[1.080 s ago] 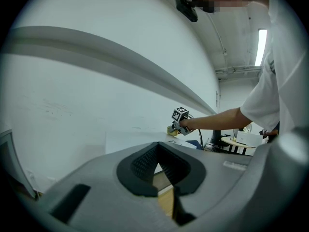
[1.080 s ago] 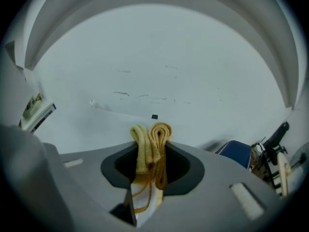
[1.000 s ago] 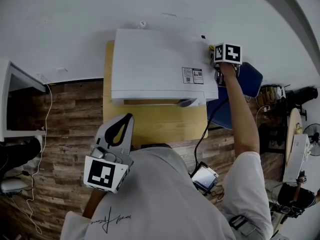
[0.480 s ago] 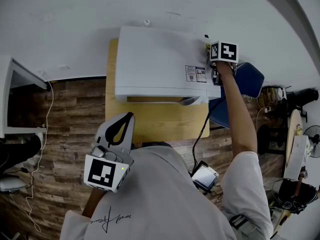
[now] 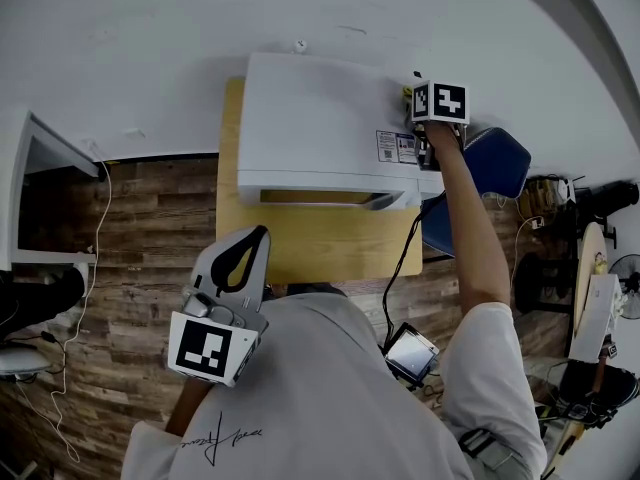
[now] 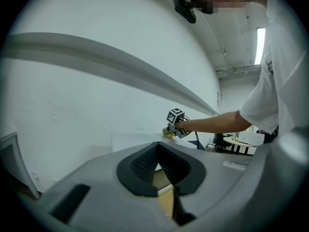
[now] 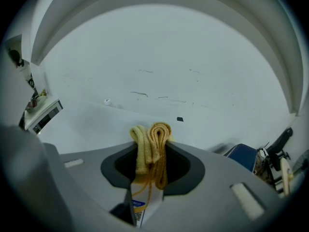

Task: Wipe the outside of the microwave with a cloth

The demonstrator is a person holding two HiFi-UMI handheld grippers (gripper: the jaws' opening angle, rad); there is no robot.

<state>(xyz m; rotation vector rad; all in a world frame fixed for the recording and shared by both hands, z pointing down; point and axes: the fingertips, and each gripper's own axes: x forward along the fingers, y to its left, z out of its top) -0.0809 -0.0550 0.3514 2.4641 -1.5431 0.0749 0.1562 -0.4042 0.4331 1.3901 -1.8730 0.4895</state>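
Note:
The white microwave point(image 5: 320, 118) stands on a small wooden table point(image 5: 310, 243) against the wall. My right gripper point(image 5: 425, 128) sits at its top right back corner, shut on a folded yellow cloth point(image 7: 152, 144) that presses on the white top point(image 7: 91, 129). Only a sliver of the cloth point(image 5: 408, 92) shows in the head view. My left gripper point(image 5: 240, 253) hangs shut and empty in front of the table, well short of the microwave point(image 6: 135, 140). From the left gripper view, the right gripper point(image 6: 170, 131) shows far off on the microwave.
A blue chair point(image 5: 495, 163) stands right of the table, close under my right arm. A black cable point(image 5: 400, 268) runs down to a small device point(image 5: 410, 353) on the wood floor. A white cabinet point(image 5: 40, 178) is at the far left.
The right gripper with the cloth has slid a little left and back, onto the microwave's top right corner. The left gripper has stayed put.

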